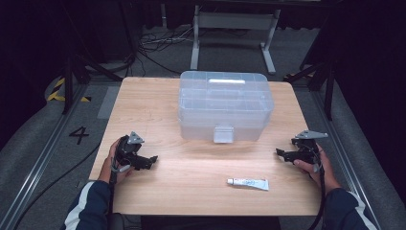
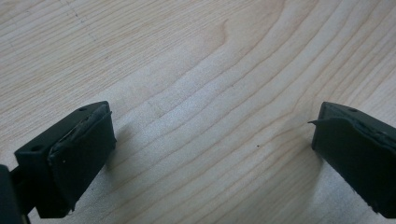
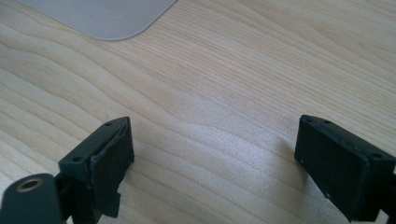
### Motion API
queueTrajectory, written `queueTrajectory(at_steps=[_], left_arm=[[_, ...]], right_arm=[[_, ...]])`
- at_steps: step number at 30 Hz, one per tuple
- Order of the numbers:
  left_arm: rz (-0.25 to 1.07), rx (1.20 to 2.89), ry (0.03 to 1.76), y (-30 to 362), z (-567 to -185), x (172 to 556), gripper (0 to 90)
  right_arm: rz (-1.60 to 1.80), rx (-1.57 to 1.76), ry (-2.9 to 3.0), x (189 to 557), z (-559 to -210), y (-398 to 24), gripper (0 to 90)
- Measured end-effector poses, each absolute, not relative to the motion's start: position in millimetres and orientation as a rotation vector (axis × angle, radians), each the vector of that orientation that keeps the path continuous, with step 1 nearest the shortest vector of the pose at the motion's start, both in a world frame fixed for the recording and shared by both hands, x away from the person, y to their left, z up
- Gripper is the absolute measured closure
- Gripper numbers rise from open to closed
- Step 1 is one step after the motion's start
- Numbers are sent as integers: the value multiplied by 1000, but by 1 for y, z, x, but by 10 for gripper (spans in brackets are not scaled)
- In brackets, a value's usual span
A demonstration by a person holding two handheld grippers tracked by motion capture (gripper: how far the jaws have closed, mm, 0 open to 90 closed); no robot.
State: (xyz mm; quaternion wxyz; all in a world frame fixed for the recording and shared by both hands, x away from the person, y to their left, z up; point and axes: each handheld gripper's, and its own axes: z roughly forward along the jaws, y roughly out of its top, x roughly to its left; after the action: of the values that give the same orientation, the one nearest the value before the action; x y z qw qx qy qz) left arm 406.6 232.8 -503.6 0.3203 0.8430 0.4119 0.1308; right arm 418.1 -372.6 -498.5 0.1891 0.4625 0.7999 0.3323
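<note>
Both tongs, left and right, gape wide (nothing held).

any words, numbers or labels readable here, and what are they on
"4": a black numeral on the grey floor, left of the table.
Print on the white tube lying on the table: bluish marks, too small and blurred to read.
Clear plastic box: no readable text on the lid or the front latch.
</note>
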Motion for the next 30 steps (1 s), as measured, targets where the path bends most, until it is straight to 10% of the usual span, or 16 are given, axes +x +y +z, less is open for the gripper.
queueTrajectory(at_steps=[30], left_arm=[[334,2232,1044,237,-504,405,0]], right_arm=[[929,1300,2249,418,-499,-372,110]])
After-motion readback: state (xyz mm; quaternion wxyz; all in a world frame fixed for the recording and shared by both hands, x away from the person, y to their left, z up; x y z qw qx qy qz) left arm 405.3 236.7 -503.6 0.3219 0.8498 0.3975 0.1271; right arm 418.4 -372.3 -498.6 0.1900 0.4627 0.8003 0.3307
